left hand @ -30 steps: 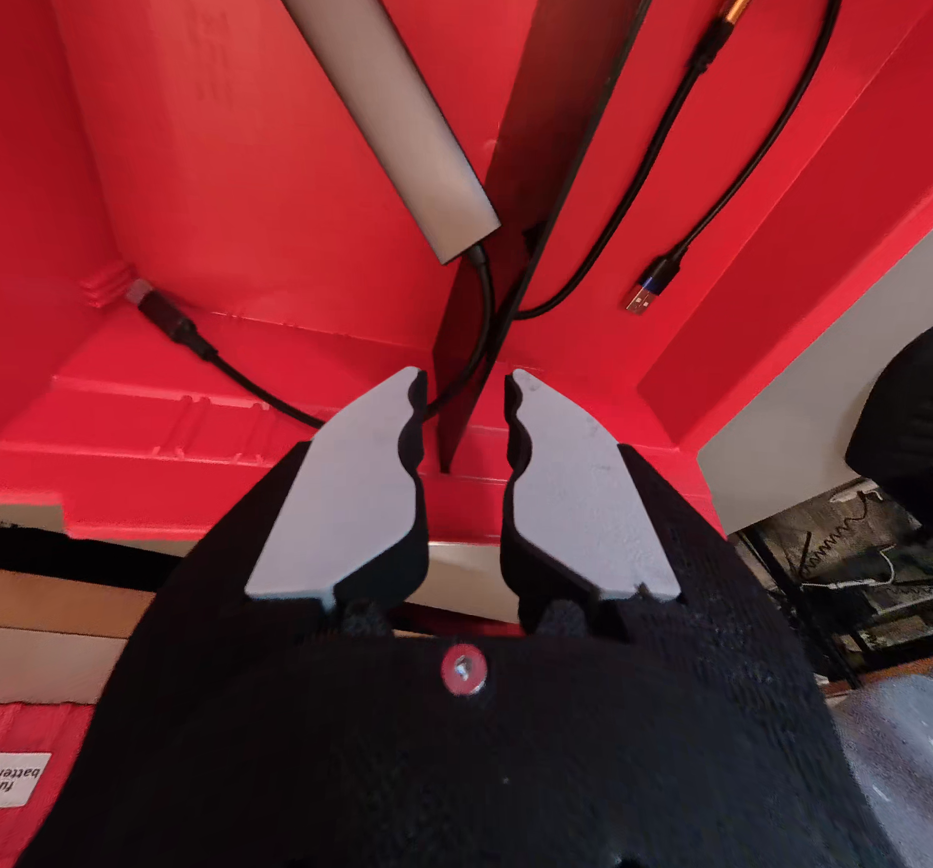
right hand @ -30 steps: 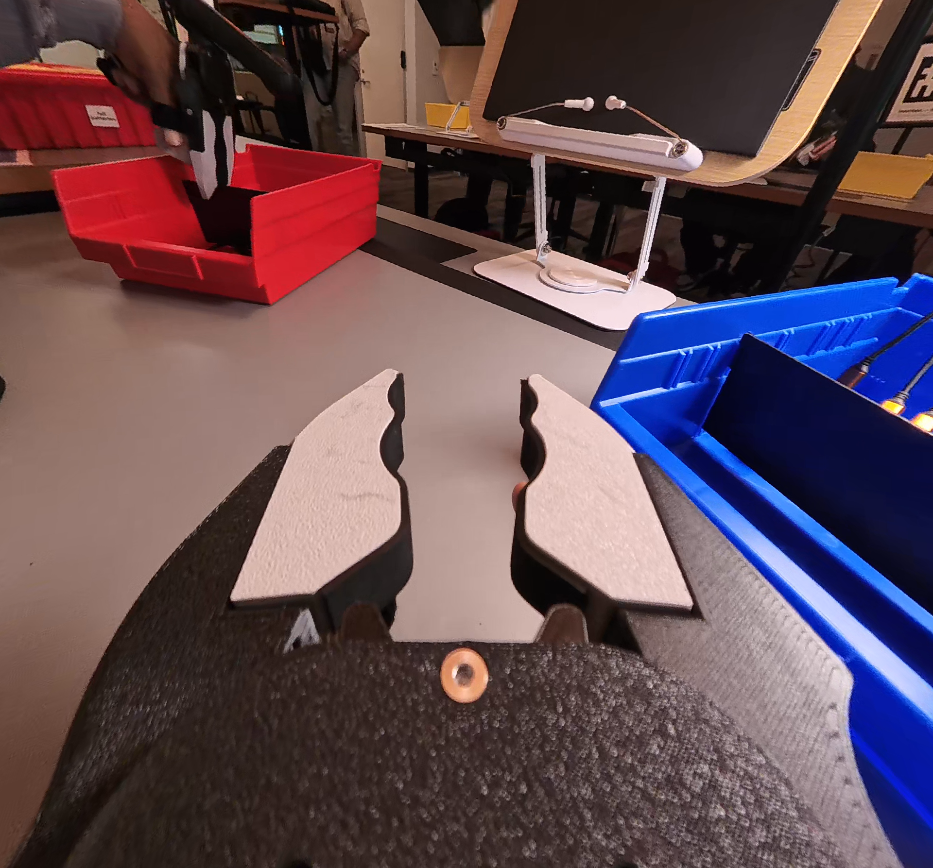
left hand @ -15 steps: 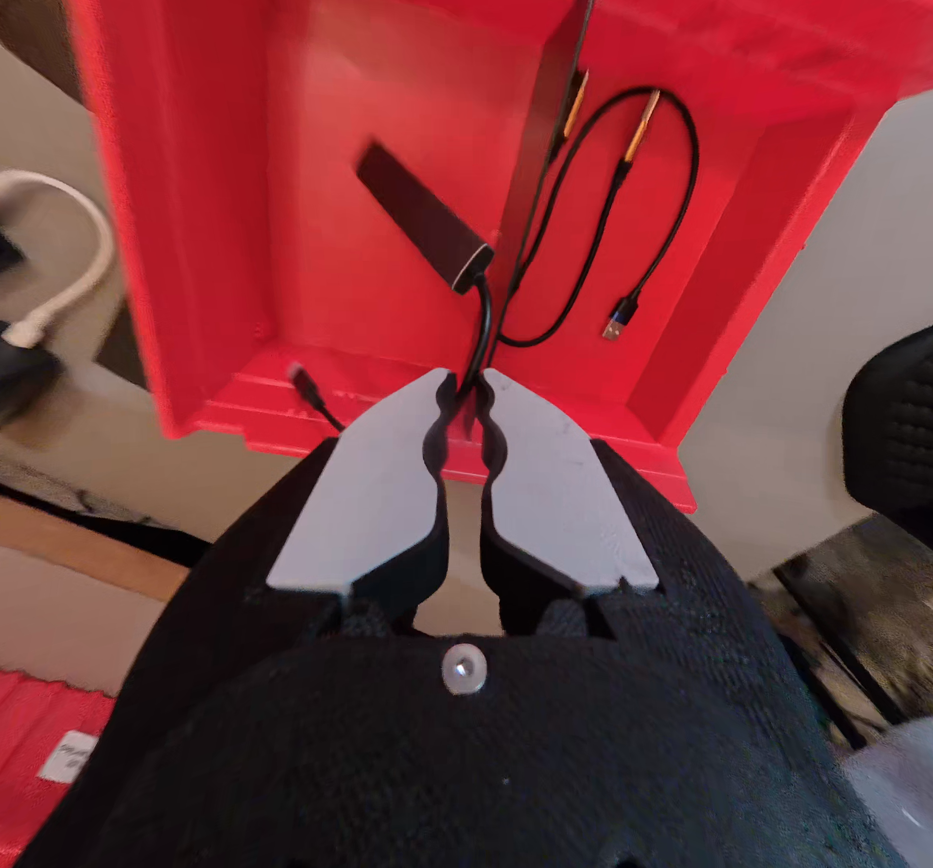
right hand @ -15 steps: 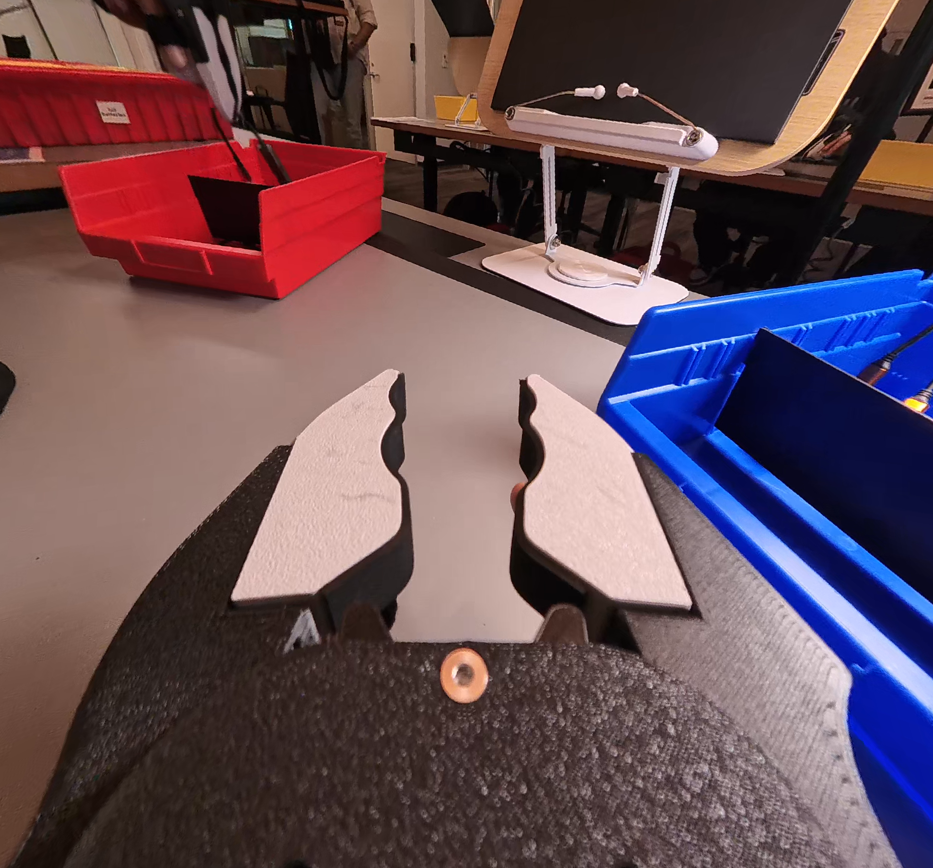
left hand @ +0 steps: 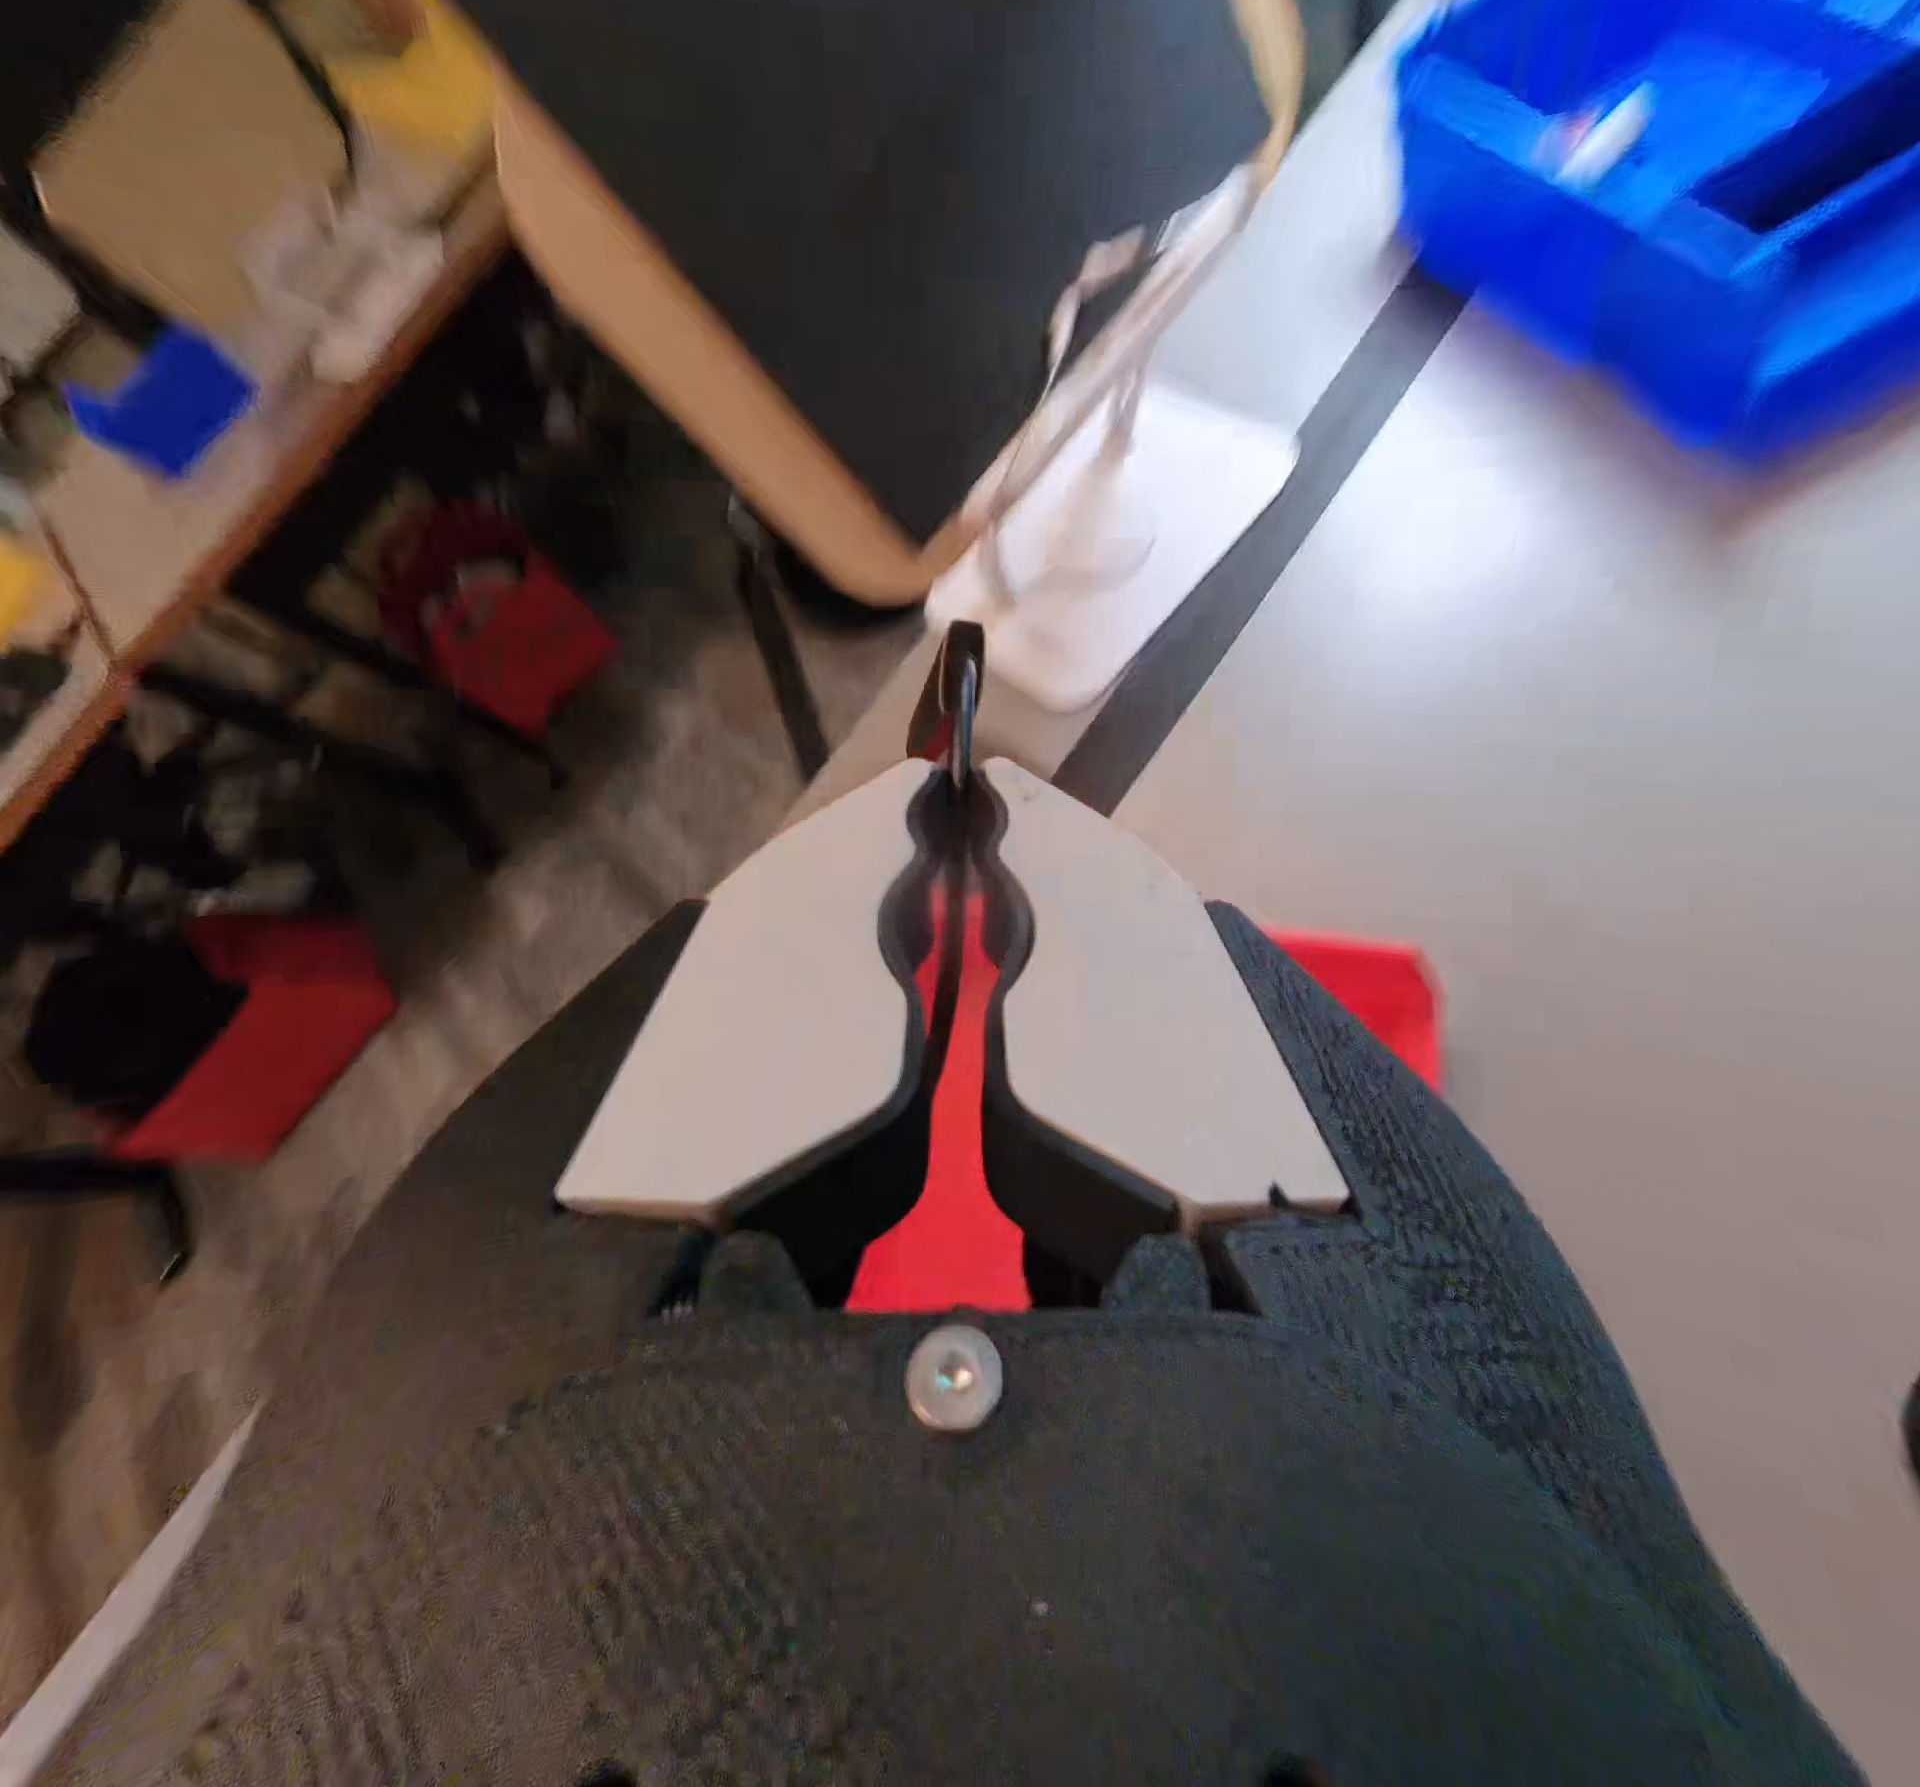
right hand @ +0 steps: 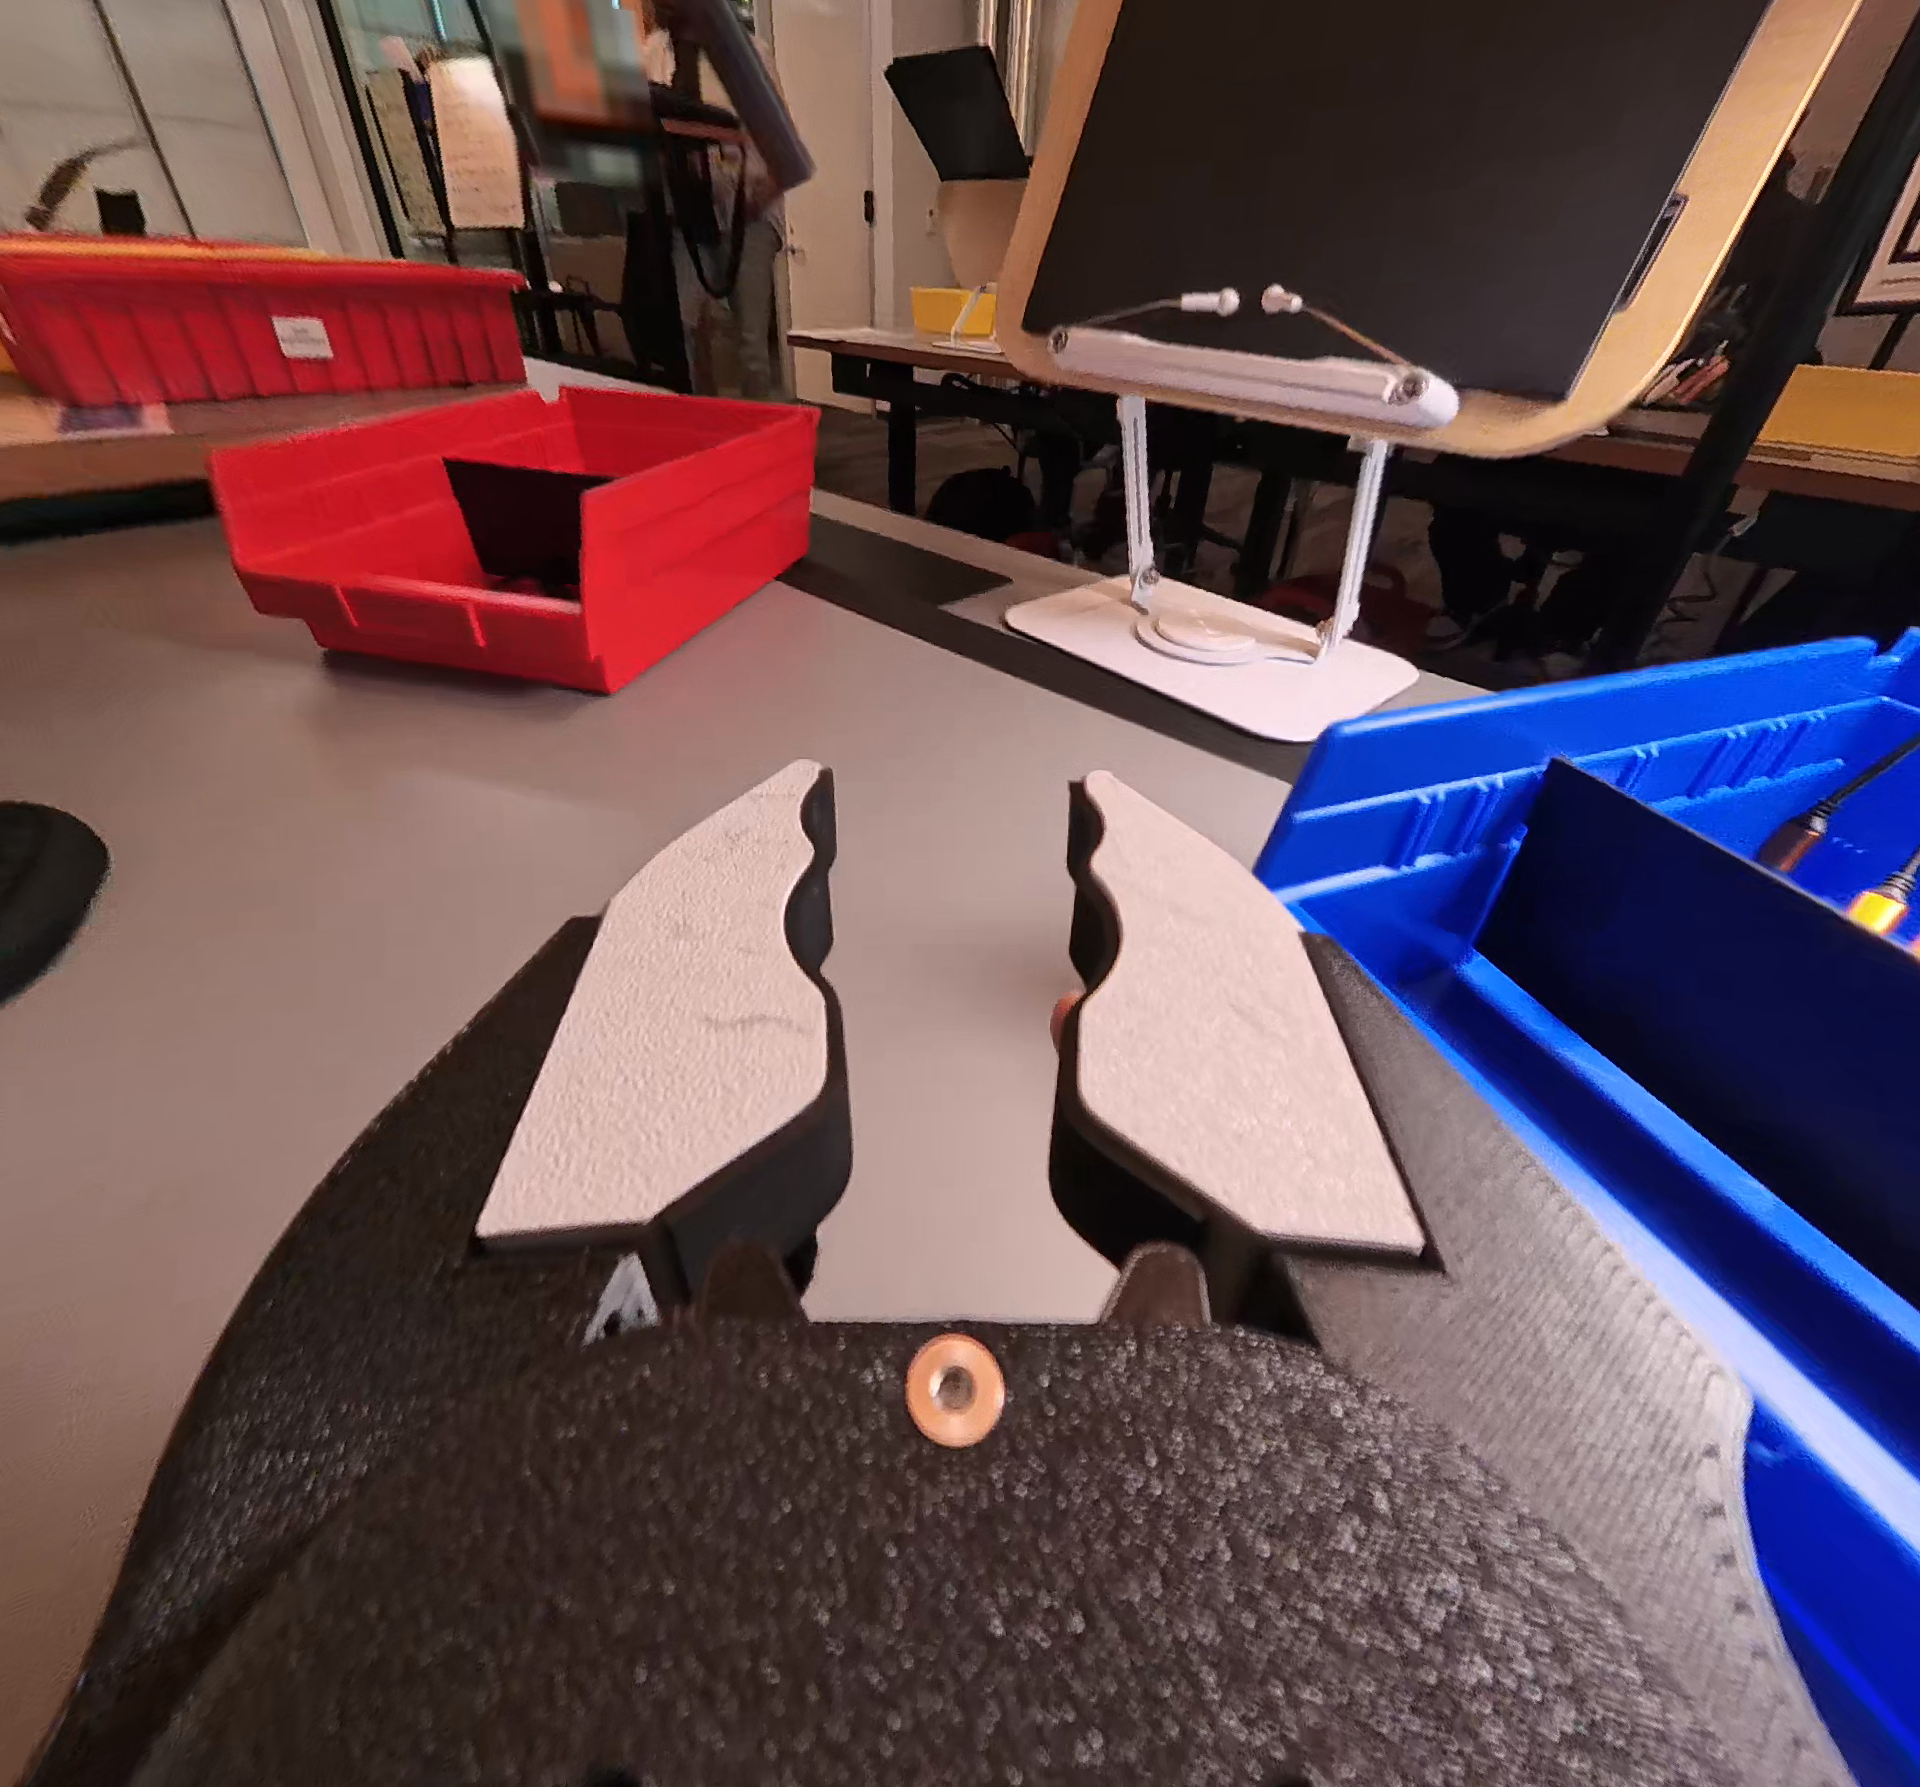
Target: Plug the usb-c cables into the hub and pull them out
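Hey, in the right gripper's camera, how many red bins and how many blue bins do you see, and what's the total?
Red: 2, the divided red bin on the grey table and the long ribbed crate behind it.
Blue: 1, the blue bin at the right edge.
Total: 3.

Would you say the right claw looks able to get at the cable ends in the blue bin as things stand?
Probably yes. The right claw is open and empty over the bare table, right beside the blue bin. The bin is open-topped; only its rim and a dark divider stand before the cable ends.
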The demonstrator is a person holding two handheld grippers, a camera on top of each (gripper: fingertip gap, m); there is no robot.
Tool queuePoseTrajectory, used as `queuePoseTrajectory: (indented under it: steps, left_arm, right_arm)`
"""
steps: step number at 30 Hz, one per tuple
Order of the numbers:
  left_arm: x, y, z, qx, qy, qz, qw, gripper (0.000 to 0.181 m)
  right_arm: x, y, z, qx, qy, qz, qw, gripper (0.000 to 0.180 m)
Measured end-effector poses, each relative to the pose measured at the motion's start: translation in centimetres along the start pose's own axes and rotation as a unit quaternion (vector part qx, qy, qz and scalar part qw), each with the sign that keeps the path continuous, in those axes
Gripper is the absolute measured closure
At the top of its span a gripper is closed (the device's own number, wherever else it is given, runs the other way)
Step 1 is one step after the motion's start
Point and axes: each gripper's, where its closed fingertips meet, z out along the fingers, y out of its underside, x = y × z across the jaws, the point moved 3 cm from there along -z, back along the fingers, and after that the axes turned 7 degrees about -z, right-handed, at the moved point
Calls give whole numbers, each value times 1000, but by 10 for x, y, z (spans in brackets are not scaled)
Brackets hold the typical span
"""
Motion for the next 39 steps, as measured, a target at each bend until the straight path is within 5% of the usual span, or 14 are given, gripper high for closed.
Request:
queuePoseTrajectory:
  steps: [1, 5, 11, 17, 25, 27, 32, 36, 39]
  left_arm:
    - [17, -11, -4, 43, 17, -3, 999, 177]
    - [95, -40, -19, 212, 111, -27, 971, 177]
    - [188, -55, -37, 402, 223, -65, 886, 177]
    - [202, -84, -51, 533, 263, -140, 792, 177]
    - [216, -75, -22, 579, 288, -237, 725, 177]
    - [225, -76, -14, 578, 287, -239, 726, 177]
    - [240, -75, 11, 553, 283, -228, 750, 177]
    - [245, -62, 48, 416, 282, -147, 852, 175]
    - [243, -54, 47, 366, 277, -106, 882, 164]
  right_arm:
    - [0, -7, 1, 11, -3, 6, 1000, 137]
    - [-1, -42, 9, 56, -25, 18, 998, 134]
    - [-17, -106, 26, 145, -114, 45, 982, 125]
    - [-60, -168, 50, 275, -224, 142, 924, 122]
    - [-43, -229, 61, 387, -177, 207, 881, 134]
    - [-28, -232, 52, 409, -164, 226, 869, 154]
    - [-14, -237, 30, 389, -159, 154, 894, 166]
    - [-2, -237, 21, 303, -161, 49, 938, 169]
    - [-2, -220, 15, 205, -202, -44, 957, 169]
